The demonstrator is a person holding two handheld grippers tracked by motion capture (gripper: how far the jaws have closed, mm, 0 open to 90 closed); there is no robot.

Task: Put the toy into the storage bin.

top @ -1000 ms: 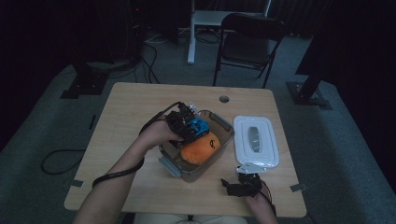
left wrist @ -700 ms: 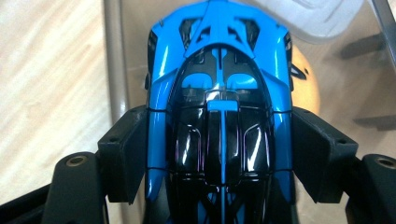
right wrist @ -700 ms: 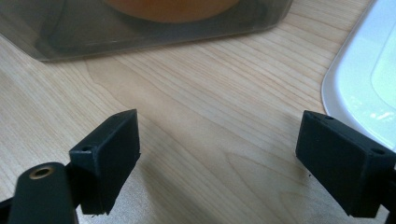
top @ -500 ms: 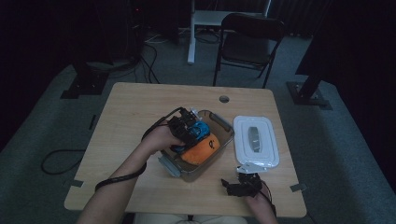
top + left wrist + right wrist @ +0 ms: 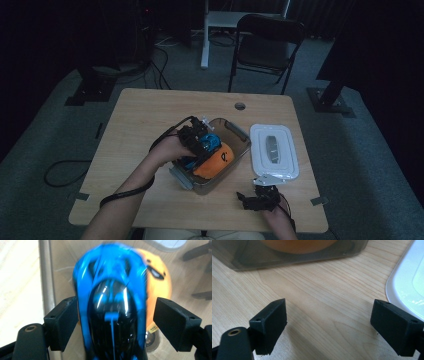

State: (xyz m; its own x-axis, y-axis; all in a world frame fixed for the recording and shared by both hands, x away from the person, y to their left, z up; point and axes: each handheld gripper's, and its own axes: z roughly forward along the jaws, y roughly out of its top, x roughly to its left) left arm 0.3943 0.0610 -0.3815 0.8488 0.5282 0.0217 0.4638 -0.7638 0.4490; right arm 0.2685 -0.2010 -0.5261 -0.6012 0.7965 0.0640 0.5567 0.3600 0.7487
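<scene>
1. Left gripper (image 5: pixel 112 322) over the clear plastic storage box (image 5: pixel 239 135) at mid tabletop (image 5: pixel 150 115); jaws have just been opening, the shiny blue toy car (image 5: pixel 112 302) sits between them, right pad clear of it, left pad at its side.
2. Car above the round orange plush toy (image 5: pixel 216 161) inside the box.
3. Right gripper (image 5: pixel 329 327) jaws wide apart, nothing between, low over the near tabletop.
4. White flat plastic lid (image 5: pixel 274 152) lies right of the box.

Bare table (image 5: pixel 150 120) left of bin (image 5: pixel 239 132)
</scene>
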